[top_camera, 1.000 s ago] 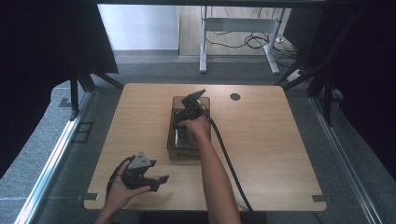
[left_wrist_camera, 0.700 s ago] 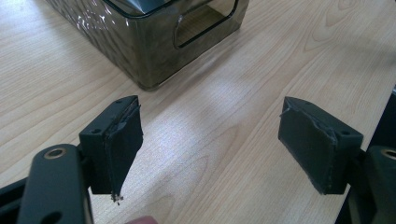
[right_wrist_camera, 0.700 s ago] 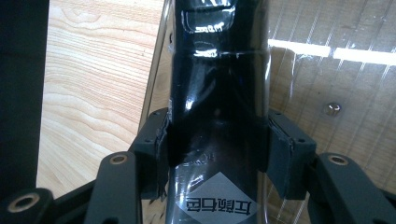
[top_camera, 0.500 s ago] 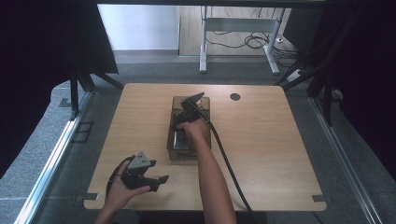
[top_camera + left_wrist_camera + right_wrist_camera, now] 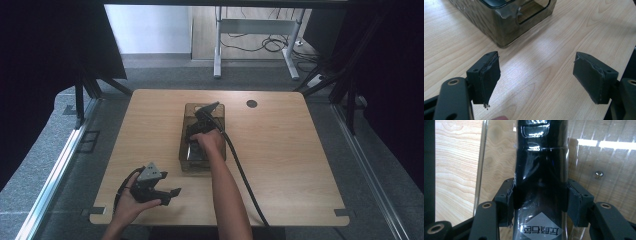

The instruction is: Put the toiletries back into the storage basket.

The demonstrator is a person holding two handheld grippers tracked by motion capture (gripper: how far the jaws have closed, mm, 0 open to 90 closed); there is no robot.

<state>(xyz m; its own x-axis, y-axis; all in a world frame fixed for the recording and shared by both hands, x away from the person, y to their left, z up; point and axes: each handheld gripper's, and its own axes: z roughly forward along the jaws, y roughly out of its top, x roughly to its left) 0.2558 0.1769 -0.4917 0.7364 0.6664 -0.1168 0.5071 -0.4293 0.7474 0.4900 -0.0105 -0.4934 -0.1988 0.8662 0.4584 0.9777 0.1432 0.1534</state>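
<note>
- Black glossy object (image 5: 541,170), with a pale diamond-shaped label near its lower end, sits between the pads of the right claw (image 5: 540,202) in the right gripper view; both pads press against its sides, so this claw is pinching it.
- That same view shows the object lying inside a clear-walled container, with wood grain visible through the transparent floor and a small metal stud (image 5: 598,174) to one side.
- From the high view the container reads as a smoky, see-through box (image 5: 192,162) standing near the middle of the tabletop (image 5: 290,150); the right claw (image 5: 196,137) reaches down into it, and the dark object is too small there to make out.
- The high view also shows the right claw's cable (image 5: 240,170) trailing back toward the person across the tabletop.
- The left claw (image 5: 167,195) rests low at the near left part of the tabletop in the high view, well apart from the box.
- The left gripper view shows its jaws spread wide with bare wood between them, and a corner of the box (image 5: 506,27) with a handle cut-out just ahead.
</note>
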